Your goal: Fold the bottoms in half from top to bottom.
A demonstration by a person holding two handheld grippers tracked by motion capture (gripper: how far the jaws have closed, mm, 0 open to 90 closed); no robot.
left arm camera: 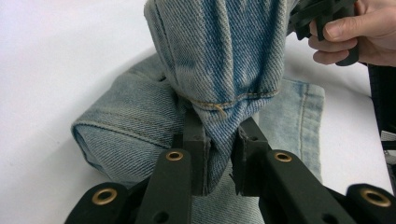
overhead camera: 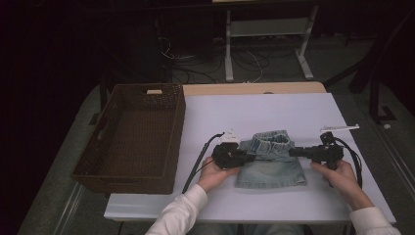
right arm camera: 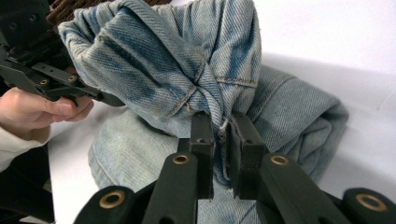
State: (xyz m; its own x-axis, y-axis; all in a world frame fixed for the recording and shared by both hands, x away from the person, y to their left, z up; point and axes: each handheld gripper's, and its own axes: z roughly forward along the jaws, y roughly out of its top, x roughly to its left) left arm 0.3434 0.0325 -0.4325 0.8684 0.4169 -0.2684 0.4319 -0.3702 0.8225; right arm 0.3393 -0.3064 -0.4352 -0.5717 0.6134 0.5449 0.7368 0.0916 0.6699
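A small pair of light-blue denim jeans point(overhead camera: 270, 164) lies folded on the white table point(overhead camera: 274, 110) in front of the person. My left gripper point(overhead camera: 248, 157) is shut on the denim's left edge; a hemmed fold of jeans point(left arm camera: 224, 70) is pinched between its jaws. My right gripper point(overhead camera: 292, 152) is shut on the opposite edge, with a seamed bunch of jeans point(right arm camera: 187, 60) between its jaws. Both hold the upper layer raised a little above the lower layer on the table. The other hand's gripper point(right arm camera: 56, 79) shows at the left of the right gripper view.
A dark brown wicker basket point(overhead camera: 105, 152) stands empty at the table's left side. A small white object point(overhead camera: 340, 128) lies near the table's right edge. Cables and a white metal frame point(overhead camera: 266, 29) lie on the floor beyond the table.
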